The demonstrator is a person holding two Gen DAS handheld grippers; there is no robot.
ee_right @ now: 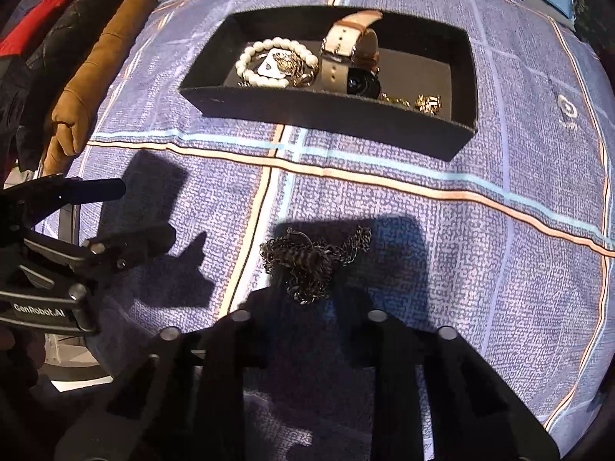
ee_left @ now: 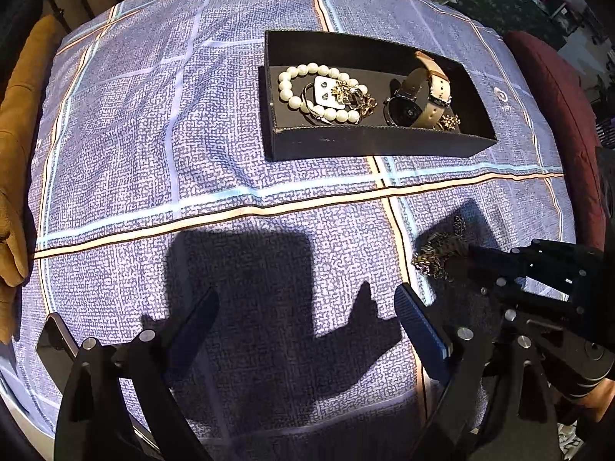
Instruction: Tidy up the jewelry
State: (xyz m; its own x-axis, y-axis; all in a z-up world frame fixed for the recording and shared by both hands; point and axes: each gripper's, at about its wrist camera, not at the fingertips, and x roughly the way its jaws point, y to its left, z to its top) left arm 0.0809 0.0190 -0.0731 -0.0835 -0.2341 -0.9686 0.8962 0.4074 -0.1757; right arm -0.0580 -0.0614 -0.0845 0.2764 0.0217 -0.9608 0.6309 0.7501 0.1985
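Blue checked cloth (ee_left: 230, 123) with pale and orange stripes covers your round table, lit hard enough that both grippers throw sharp shadows on it; a tan cushion (ee_left: 15, 176) hugs one edge and a dark red one (ee_left: 557, 92) the opposite edge. Toward the far edge sits the black tray (ee_left: 369, 142), its long axis running along the orange stripe in front of it. Inside, a pearl bracelet (ee_left: 303, 77) rings an earring card and gold pieces at one end, and a watch (ee_left: 419, 96) lies at the middle with its beige strap arching up toward the far wall. Near the edge closest to you, a tangled chain (ee_right: 307, 261) lies on the cloth in a loose heap with no clear direction. Your right gripper (ee_right: 307, 296) is pinched closed on that chain. Your left gripper (ee_left: 307, 315) stands wide apart over bare cloth, holding nothing.
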